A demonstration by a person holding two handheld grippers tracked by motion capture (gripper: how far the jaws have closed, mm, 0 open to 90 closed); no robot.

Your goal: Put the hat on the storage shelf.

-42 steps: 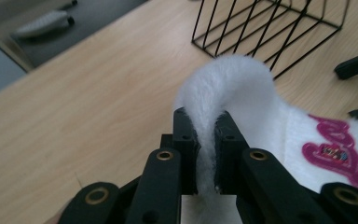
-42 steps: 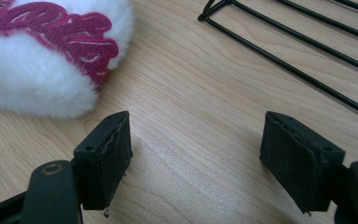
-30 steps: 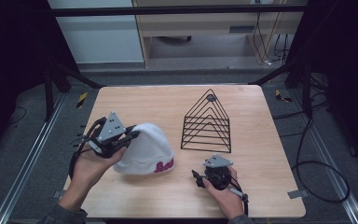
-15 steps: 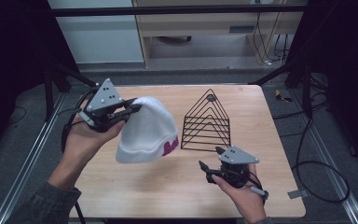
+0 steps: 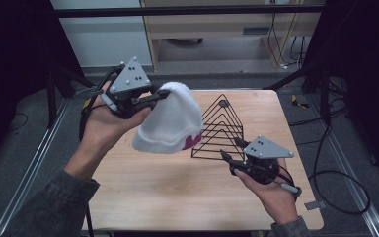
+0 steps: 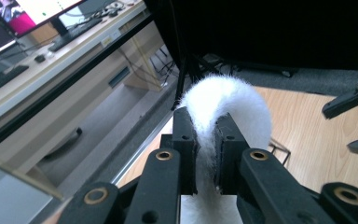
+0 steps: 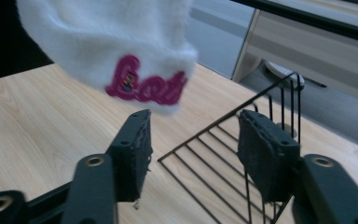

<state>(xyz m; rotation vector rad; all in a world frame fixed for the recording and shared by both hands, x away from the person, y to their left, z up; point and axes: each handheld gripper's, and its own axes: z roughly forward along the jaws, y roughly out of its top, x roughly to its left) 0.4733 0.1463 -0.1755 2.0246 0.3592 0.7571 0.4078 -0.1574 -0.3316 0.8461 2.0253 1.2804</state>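
Observation:
A white fleece beanie (image 5: 170,121) with pink lettering (image 7: 144,86) hangs in the air above the table's left half. My left gripper (image 5: 160,95) is shut on the beanie's top (image 6: 226,100), and the fabric is pinched between its two black fingers (image 6: 185,140). A black wire rack (image 5: 224,126), pyramid-shaped, stands on the wooden table (image 5: 177,182) at mid-right. My right gripper (image 5: 228,159) is open, low over the table just in front of the rack, with nothing between its fingers (image 7: 137,144). The rack's wires (image 7: 223,158) show beyond its jaws.
Black frame posts and cables (image 5: 335,163) run along the table's right side. A desk with shelves (image 5: 227,24) stands beyond the far edge. The table's near half is bare wood.
My left gripper has lifted the beanie off the table and carried it up and toward the rack. My right gripper has shifted right and slightly forward, staying open.

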